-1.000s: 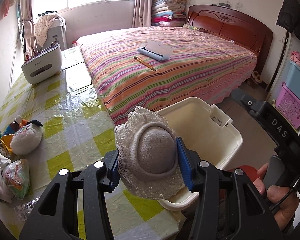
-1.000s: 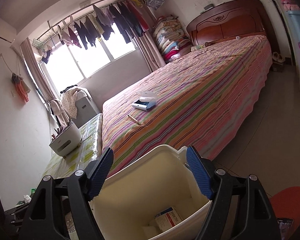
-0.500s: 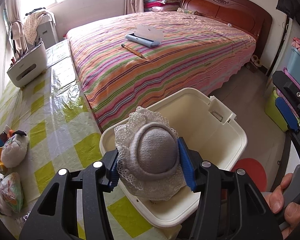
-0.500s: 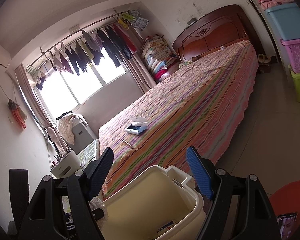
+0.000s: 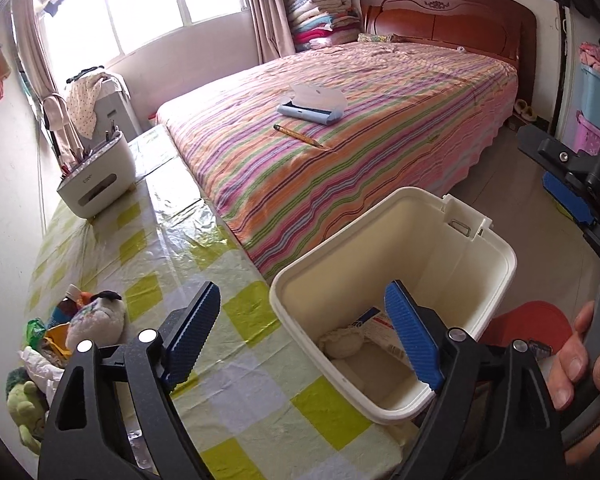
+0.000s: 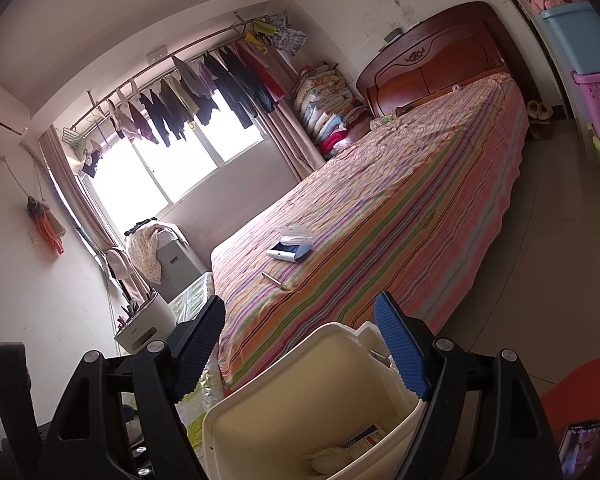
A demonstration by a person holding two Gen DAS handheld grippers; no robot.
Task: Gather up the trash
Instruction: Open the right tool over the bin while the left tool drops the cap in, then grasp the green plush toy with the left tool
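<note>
Trash sits in the cream bin [image 5: 480, 276]: a lacy pad [image 5: 340, 344] and a small carton [image 5: 374, 322] lie at its bottom, just below the left tongs [image 5: 302, 334], which gape empty. The right tongs [image 6: 300, 344] hang wide apart above the same bin, holding nothing. More litter [image 5: 56, 340] lies on the worktop [image 5: 228, 368] left of the left tongs.

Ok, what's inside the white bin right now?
In the white bin: a lace-edged fabric piece and a printed carton on the bottom. The near wall and left gripper hide the rest.
</note>
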